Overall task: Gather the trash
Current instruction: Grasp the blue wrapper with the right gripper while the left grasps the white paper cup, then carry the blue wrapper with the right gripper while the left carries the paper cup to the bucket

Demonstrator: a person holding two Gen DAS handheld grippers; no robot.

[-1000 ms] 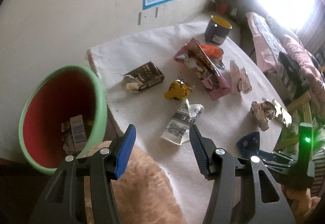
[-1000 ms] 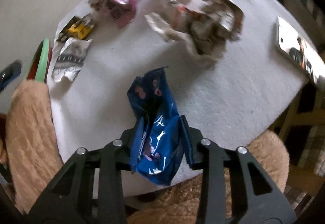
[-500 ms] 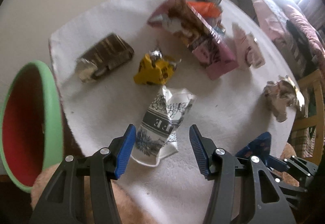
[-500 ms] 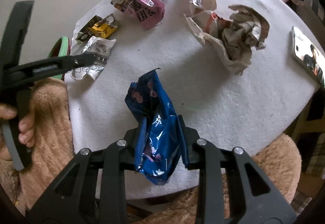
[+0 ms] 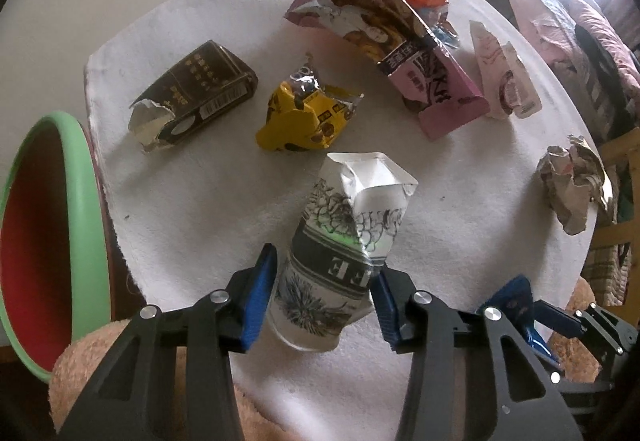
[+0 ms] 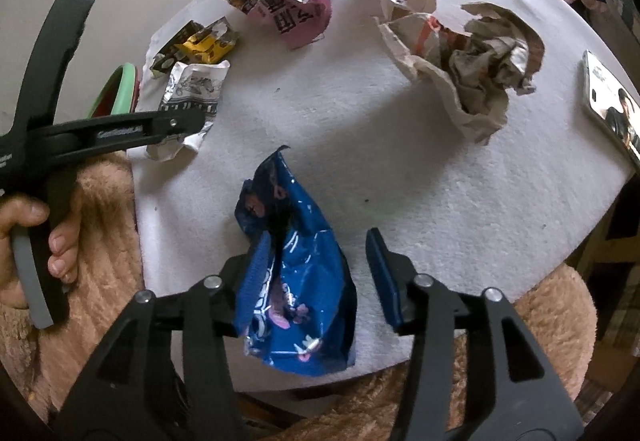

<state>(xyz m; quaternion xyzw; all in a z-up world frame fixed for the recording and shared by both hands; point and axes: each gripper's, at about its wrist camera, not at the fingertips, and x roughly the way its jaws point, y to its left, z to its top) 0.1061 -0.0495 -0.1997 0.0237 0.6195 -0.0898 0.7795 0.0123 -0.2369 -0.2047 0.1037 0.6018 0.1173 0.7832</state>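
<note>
Your left tongs (image 5: 322, 297) closing round crumpled white wrapper (image 5: 344, 253); right tongs (image 6: 316, 277) opening, creased blue bag (image 6: 296, 281) between, right pad clear.

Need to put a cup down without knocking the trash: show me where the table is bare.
Barest: the middle of the table, bordered by the blue bag, crumpled brown paper and pink packet. A smaller patch lies between the white wrapper, dark box and green bin. The far edge, around the pink packet, is crowded.
</note>
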